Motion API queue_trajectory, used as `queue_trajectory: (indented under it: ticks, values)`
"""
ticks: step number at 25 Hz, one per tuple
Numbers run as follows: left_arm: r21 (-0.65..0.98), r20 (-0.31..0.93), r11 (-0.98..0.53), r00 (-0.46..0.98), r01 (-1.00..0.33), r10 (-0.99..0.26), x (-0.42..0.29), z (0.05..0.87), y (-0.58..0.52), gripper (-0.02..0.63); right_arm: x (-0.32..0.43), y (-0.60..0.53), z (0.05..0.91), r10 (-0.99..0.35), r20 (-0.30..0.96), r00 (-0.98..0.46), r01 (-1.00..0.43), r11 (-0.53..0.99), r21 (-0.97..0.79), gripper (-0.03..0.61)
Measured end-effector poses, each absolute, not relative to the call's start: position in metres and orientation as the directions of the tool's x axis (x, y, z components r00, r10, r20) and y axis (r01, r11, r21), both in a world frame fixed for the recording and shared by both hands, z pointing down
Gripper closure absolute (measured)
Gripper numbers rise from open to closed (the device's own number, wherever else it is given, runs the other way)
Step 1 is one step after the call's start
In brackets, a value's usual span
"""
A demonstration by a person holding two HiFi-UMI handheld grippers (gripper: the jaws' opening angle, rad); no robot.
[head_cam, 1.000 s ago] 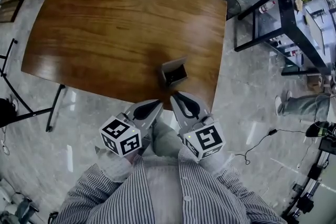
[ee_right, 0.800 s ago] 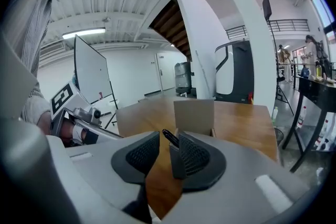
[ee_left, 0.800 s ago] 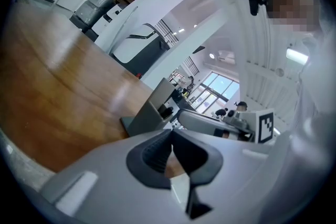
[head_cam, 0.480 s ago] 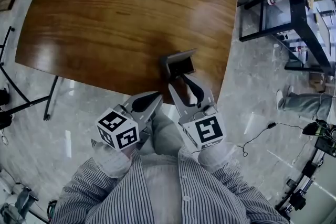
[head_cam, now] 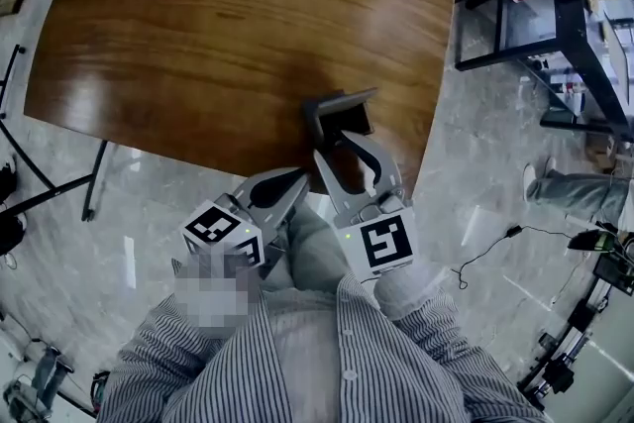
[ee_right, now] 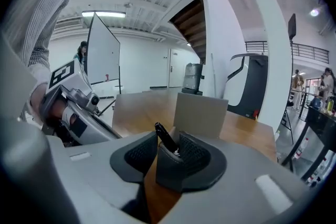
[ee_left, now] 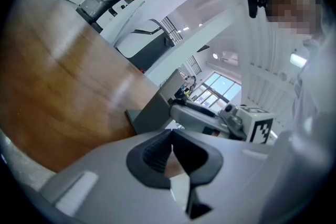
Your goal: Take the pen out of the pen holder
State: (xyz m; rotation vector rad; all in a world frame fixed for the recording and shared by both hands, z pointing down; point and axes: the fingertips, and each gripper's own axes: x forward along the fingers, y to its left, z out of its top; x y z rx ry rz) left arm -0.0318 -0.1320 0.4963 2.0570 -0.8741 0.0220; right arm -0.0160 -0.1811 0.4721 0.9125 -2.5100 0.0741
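Note:
A dark grey pen holder [head_cam: 340,117] stands near the front edge of the wooden table [head_cam: 198,35], with a flat grey panel [ee_right: 200,113] rising behind it. A black pen [ee_right: 167,139] leans out of the holder [ee_right: 169,168]. My right gripper [head_cam: 345,149] reaches the holder; its jaws are opening, and in the right gripper view [ee_right: 169,150] holder and pen sit between the pads, with a gap at the left pad. My left gripper [head_cam: 297,178] hangs just off the table's front edge, tips together with nothing in them [ee_left: 171,132].
A black metal rack [head_cam: 555,25] stands on the floor to the right of the table. A cable [head_cam: 495,248] and a person's legs [head_cam: 580,193] lie further right. A whiteboard [ee_right: 102,55] stands beyond the table's far side.
The right gripper has moved forward over the table edge to the holder, rolled, and opened its jaws around it. The left gripper has sunk slightly and stays shut.

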Motion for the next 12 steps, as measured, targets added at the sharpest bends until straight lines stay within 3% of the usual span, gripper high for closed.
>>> queue_trajectory:
  ticks: [12]
  values:
    - [0.716, 0.318, -0.36, 0.739, -0.598, -0.594, -0.0352, 0.4936, -0.1342, 0.606, -0.0176, -0.1829, 0.4642, -0.602, 0.4, -0.691, -0.635, 0.77, 0.06, 0.504]
